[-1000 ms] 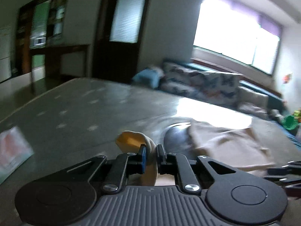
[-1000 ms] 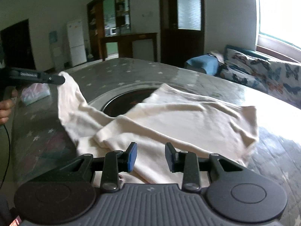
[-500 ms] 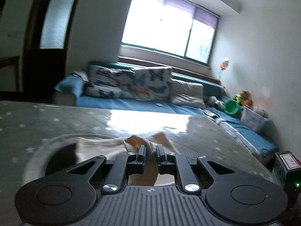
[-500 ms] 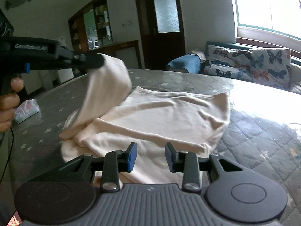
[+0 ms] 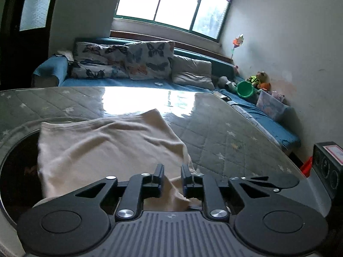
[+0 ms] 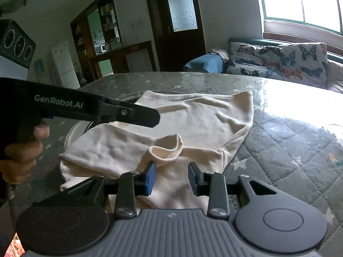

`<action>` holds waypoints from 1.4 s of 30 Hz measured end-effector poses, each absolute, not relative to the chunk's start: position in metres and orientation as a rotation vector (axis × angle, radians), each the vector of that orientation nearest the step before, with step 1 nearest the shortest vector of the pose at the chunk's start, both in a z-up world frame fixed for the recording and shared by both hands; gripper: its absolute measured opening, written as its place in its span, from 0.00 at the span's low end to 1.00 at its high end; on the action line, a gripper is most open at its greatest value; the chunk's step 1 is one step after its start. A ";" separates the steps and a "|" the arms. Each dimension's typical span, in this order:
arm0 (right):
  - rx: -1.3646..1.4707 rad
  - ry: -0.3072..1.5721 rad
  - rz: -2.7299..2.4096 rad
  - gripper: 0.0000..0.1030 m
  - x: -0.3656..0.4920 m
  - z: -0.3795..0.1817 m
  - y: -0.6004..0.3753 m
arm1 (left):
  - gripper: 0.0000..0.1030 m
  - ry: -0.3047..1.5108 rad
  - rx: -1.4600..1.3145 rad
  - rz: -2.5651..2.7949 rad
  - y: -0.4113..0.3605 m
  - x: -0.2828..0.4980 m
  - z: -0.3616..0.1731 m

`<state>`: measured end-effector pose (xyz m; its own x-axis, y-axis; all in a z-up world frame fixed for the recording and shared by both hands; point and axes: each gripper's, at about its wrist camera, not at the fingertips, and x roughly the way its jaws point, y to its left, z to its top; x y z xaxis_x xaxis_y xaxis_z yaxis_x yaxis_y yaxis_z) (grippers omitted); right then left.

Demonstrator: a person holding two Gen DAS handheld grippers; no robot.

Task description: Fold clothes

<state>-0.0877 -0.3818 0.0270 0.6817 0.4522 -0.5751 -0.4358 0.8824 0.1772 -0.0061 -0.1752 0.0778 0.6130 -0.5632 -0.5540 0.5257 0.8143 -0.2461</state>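
On table (image 6: pixel 289 150), cream garment (image 6: pixel 193 117) lies folded; left gripper (image 5: pixel 172 172) jaws opening, cloth loose between; right gripper (image 6: pixel 172 175) parted above it, holding nothing.

Table (image 6: pixel 289 150) bare right of shirt (image 6: pixel 193 117); left tool (image 6: pixel 137 115) overhangs shirt's left half.

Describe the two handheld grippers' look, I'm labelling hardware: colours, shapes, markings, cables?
Both the left gripper and right gripper are matte black with round side discs, silver screws, a ribbed grey base and blue-edged finger pads. The left one's side reads "GenRobot.AI" in white; a thin dark cable hangs below it.
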 end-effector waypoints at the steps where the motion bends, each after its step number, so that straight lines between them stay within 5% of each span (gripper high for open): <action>1: 0.026 0.654 0.497 0.32 -0.088 0.027 -0.382 | 0.24 0.658 -0.055 -0.634 -0.175 -0.007 0.078; 8: 0.021 0.660 0.490 0.32 -0.089 0.025 -0.382 | 0.28 0.635 -0.055 -0.642 -0.162 -0.008 0.083; 12: 0.019 0.660 0.486 0.32 -0.091 0.027 -0.384 | 0.43 0.603 -0.053 -0.599 -0.141 -0.011 0.088; 34: 0.052 0.720 0.502 0.34 -0.063 0.024 -0.370 | 0.43 0.617 0.093 -0.407 -0.043 -0.023 0.054; 38: 0.024 0.725 0.496 0.13 -0.063 0.021 -0.361 | 0.44 0.616 0.098 -0.411 -0.038 -0.023 0.050; 42: 0.001 0.689 0.496 0.07 -0.071 0.030 -0.358 | 0.44 0.620 0.088 -0.404 -0.034 -0.022 0.048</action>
<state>-0.0711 -0.3576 0.0302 0.6610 0.4388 -0.6087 -0.4380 0.8843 0.1618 -0.0219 -0.0337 0.0477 0.7387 -0.3412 -0.5813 0.3935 0.9185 -0.0392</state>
